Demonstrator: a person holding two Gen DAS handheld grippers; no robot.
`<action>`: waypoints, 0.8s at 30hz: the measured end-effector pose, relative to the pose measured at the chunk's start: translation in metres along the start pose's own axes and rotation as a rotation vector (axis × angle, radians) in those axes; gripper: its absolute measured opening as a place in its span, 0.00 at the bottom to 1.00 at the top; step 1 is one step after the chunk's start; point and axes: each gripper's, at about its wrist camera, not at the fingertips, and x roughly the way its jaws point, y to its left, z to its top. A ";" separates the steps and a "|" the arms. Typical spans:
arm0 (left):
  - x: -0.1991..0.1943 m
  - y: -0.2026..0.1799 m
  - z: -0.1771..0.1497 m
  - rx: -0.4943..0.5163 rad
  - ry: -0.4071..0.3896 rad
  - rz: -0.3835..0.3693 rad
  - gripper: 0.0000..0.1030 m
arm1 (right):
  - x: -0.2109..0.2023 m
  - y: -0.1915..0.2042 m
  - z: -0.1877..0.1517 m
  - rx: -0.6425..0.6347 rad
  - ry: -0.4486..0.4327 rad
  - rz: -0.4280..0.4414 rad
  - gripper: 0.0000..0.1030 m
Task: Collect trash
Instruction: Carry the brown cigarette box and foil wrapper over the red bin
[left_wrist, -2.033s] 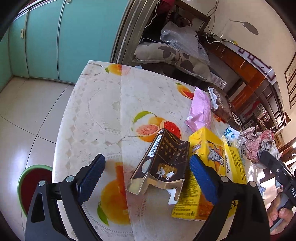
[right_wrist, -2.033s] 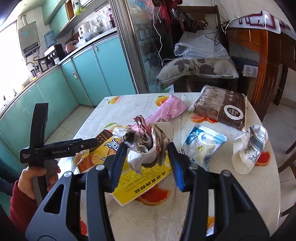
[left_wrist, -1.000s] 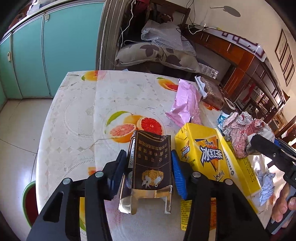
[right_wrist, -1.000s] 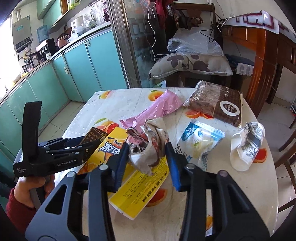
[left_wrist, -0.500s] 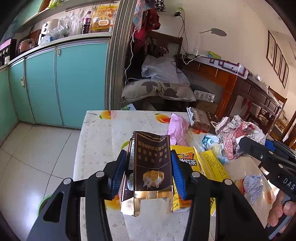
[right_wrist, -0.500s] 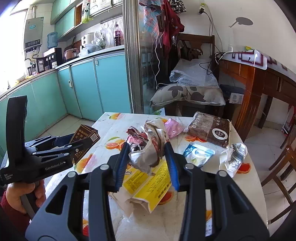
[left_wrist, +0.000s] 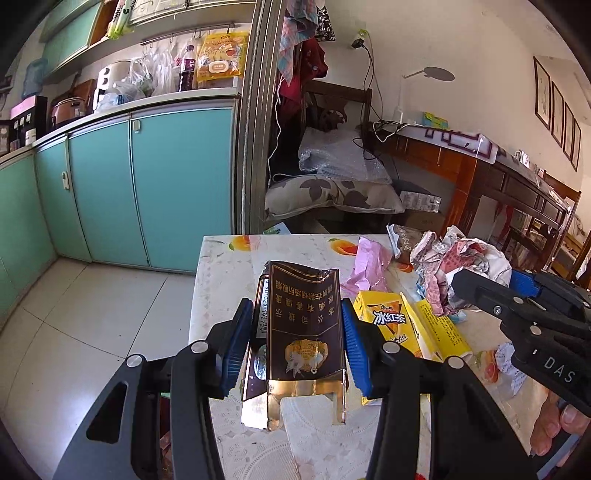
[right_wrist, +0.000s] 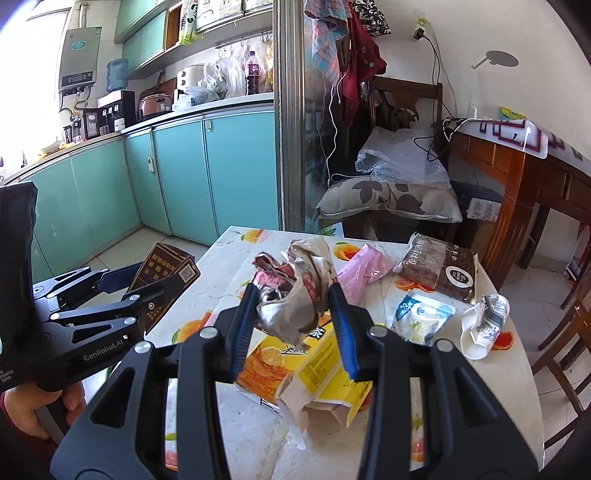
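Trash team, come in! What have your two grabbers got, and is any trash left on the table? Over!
Left gripper shut on brown carton. Right gripper shut on crumpled wrapper. Yellow tea carton, pink wrapper on table. Nothing blocking.

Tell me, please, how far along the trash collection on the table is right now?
Early to midway. In hand: the left gripper is shut on a dark flattened box, and the right gripper is shut on a crumpled paper wad, both off the table. Left: the yellow carton, pink wrapper, brown packet, white pouch and crushed cup. No bin is visible.
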 end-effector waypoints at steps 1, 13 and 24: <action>-0.001 0.001 0.000 -0.001 -0.001 0.004 0.44 | 0.000 0.002 0.001 -0.004 -0.002 0.003 0.38; -0.014 0.022 -0.001 -0.032 -0.023 0.064 0.44 | 0.006 0.032 0.007 -0.052 -0.008 0.055 0.38; -0.021 0.053 -0.009 -0.069 -0.015 0.139 0.44 | 0.017 0.060 0.009 -0.070 -0.003 0.118 0.38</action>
